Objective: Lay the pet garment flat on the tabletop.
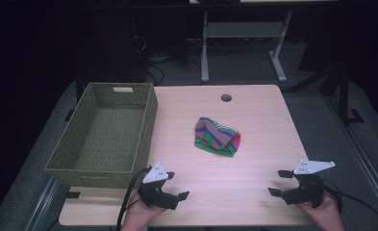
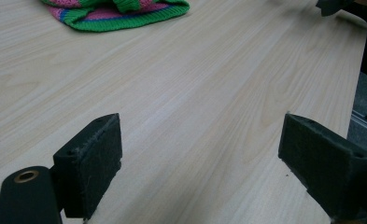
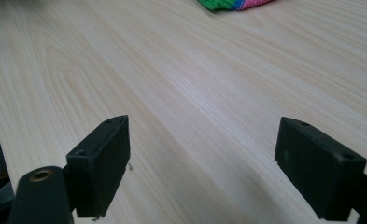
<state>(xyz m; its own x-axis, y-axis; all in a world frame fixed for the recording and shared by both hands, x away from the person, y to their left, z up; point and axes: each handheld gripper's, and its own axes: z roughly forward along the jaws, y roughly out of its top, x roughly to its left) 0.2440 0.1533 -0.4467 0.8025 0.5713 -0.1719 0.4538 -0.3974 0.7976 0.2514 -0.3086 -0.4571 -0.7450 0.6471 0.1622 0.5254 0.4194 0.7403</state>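
Surface (image 1: 254, 183): pale wood-grain top with a round cable hole (image 1: 226, 98) near the far edge, middle.
Basket (image 1: 145, 130): green woven, rectangular, with a handle slot in its far wall; it runs along the surface's left edge from the far left corner toward the near one, and its near left corner overhangs that edge.
Knitted item (image 1: 217, 136): crumpled striped piece in green, pink, blue and purple, maybe a hat, lying mid-surface a little toward the far edge, apart from the basket's right wall. In the left gripper view its green ribbed hem (image 2: 125, 14) sits at the top of the frame.
Left tool (image 1: 173, 185): near the near edge, just in front of the basket's near right corner, held by a hand (image 1: 141, 214) coming over the near edge; jaws spread wide with bare wood between them.
Right tool (image 1: 279, 183): near the near right corner, held by a hand (image 1: 323, 209); jaws likewise spread wide, nothing between them.
Open room: a broad bare strip of wood lies between the two tools along the near edge, and bare wood runs from both up to the knitted item. The right edge and far right corner carry nothing.
Beyond the edges: grey floor, with a table frame (image 1: 244, 33) past the far edge.
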